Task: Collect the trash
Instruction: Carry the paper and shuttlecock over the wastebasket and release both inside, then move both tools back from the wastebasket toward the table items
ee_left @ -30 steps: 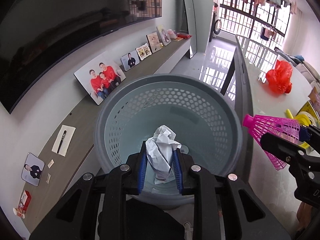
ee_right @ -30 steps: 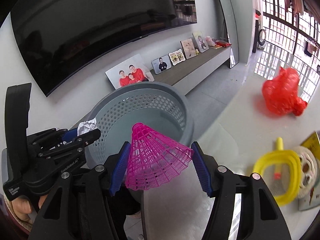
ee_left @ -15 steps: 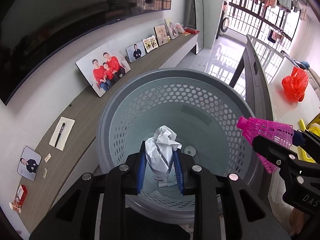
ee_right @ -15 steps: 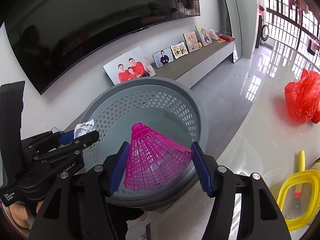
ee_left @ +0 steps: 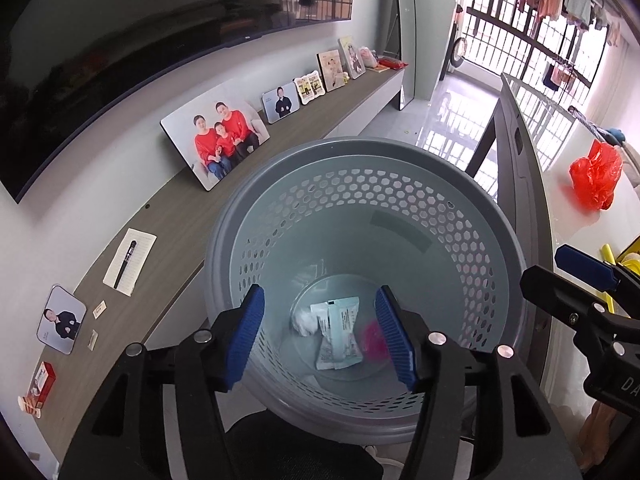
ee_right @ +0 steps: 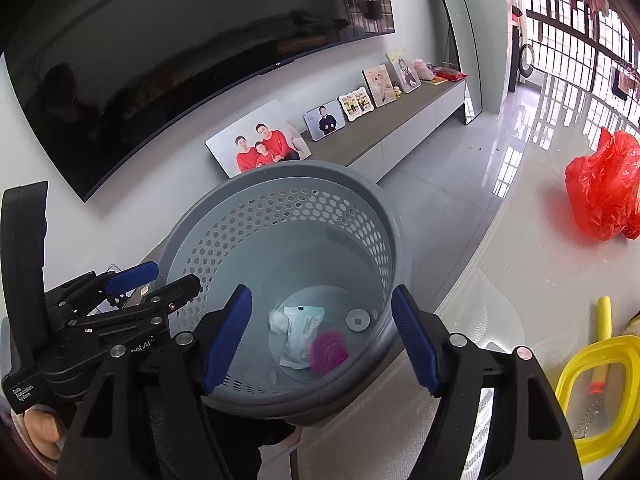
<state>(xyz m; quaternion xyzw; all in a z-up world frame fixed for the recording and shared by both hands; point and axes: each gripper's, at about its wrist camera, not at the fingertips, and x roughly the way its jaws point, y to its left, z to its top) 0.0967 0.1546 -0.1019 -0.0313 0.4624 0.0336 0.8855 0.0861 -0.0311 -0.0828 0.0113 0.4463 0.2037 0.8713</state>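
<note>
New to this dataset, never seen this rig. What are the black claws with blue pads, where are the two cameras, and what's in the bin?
No robot arm here: a person holds a two-finger clamp in each hand, with a fisheye camera on each looking along its fingers. One picture comes from the left gripper, the other from the right gripper; each also sees the other at its edge. Both hang over a grey perforated bin, jaws opening with nothing between them. At the bin's bottom lie a crumpled white paper ball, a white wrapper and a pink shuttlecock. On the white table beside it sit a red plastic bag and a yellow toy racket.
</note>
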